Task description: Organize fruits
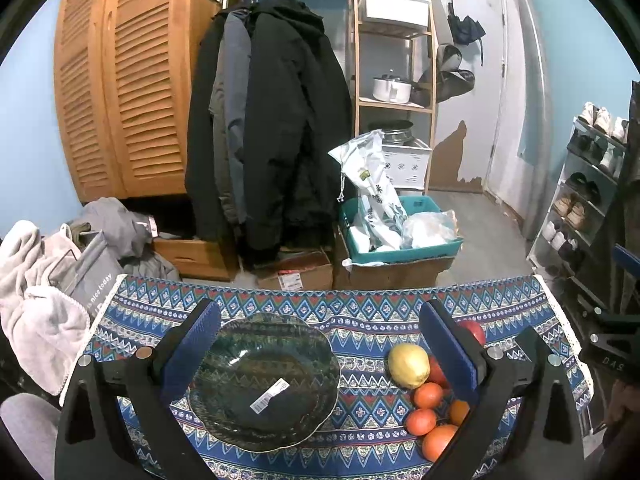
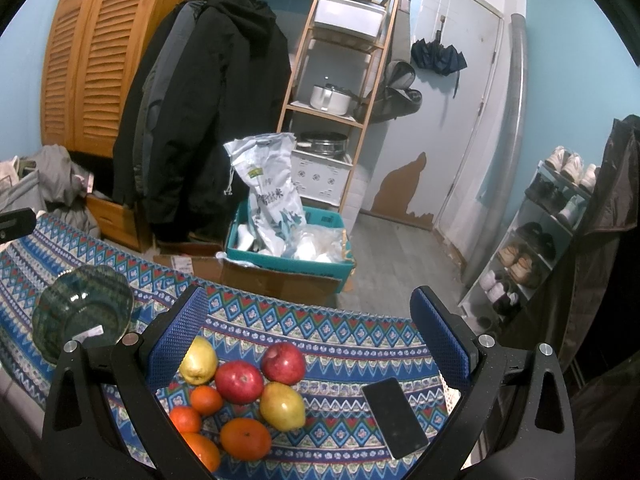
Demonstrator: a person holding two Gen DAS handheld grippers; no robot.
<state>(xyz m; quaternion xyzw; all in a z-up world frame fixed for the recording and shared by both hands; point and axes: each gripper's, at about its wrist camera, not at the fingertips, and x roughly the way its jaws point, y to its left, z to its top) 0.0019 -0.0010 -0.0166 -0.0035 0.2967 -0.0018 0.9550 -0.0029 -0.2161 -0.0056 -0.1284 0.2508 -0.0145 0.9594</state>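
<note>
1. Dark green glass bowl (image 1: 264,380): sitting empty on the patterned tablecloth (image 1: 360,320), between the fingers of the left gripper (image 1: 320,344), a white sticker inside it. The left gripper is hovering with fingers spread wide, holding nothing.
2. Fruit pile (image 2: 240,396): lying loose on the cloth, between and below the fingers of the right gripper (image 2: 312,336), nearer its left finger. The right gripper is likewise gaping wide and carrying nothing.
3. Pile contents, pieces touching: two red apples (image 2: 239,382), two yellow pears (image 2: 282,406), and several oranges (image 2: 245,439).
4. Progress: judging by the bare bowl and the untouched pile, sorting is not yet begun; every fruit is waiting to be moved, presumably into the bowl.
5. Black phone (image 2: 395,418): lying flat on the cloth near the right gripper's right finger, apart from the fruit. The left view is not showing it.
6. View differences: the left view is giving the bowl whole and hiding much of the pile behind its right finger; the right view is laying the pile open and showing the bowl off beyond its left finger.
</note>
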